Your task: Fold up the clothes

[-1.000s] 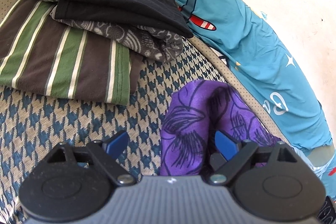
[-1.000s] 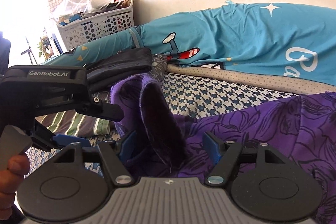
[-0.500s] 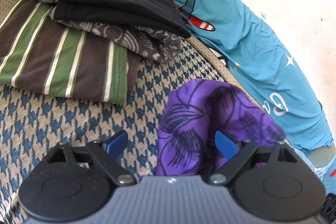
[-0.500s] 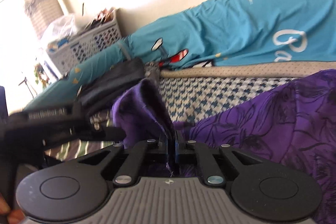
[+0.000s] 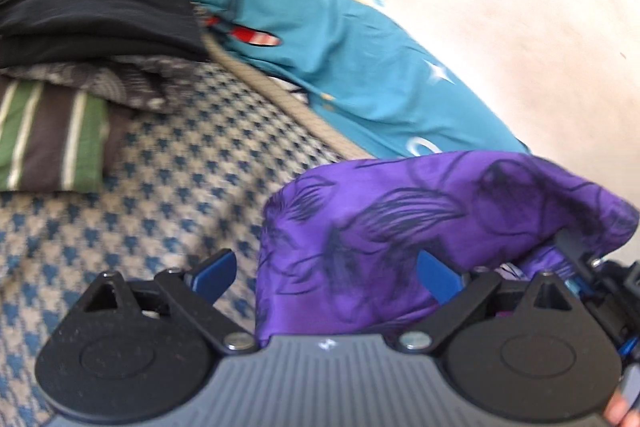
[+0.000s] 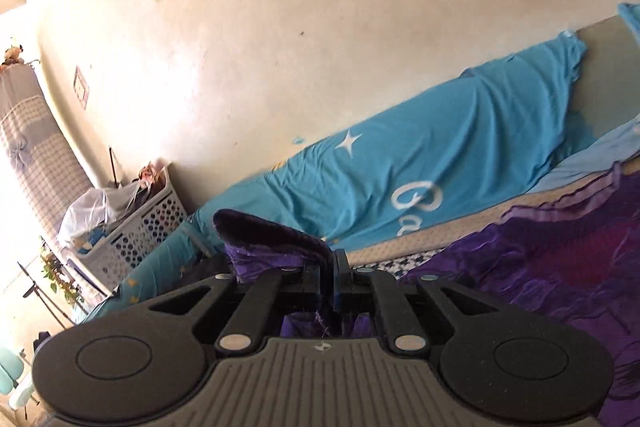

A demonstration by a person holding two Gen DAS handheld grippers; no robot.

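**Right gripper pinching purple cloth, left gripper spread around it**

Right gripper (image 6: 328, 281) has its two fingers pressed together on a fold of the purple cloth (image 6: 560, 267). From the right wrist view, a dark flap of the fabric rises just above and to the left of the pinched fingers, and the rest of the cloth spreads out flat to the right of the gripper, purple with dark line drawings. Behind it lies a turquoise sheet (image 6: 460, 167) printed with a white star and white curly letters that look like "Ba"; the rest of the word is hidden. A white laundry basket (image 6: 136, 227) stands against the cream wall (image 6: 320, 47) at the left.

Left gripper (image 5: 324, 273) has its blue-tipped fingers wide apart. A raised hump of the same purple cloth (image 5: 400, 227) sits between them, nearer the right finger and draping over it; whether the left finger touches the fabric cannot be told. At the right edge of this view the cloth hangs over part of the other gripper. Under the cloth is a bedcover (image 5: 180, 187) in a blue and beige houndstooth pattern. A pile of folded clothes (image 5: 80, 47) lies well apart at the upper left: black on top, grey patterned beneath, green and brown stripes at the bottom. This view is slightly blurred.
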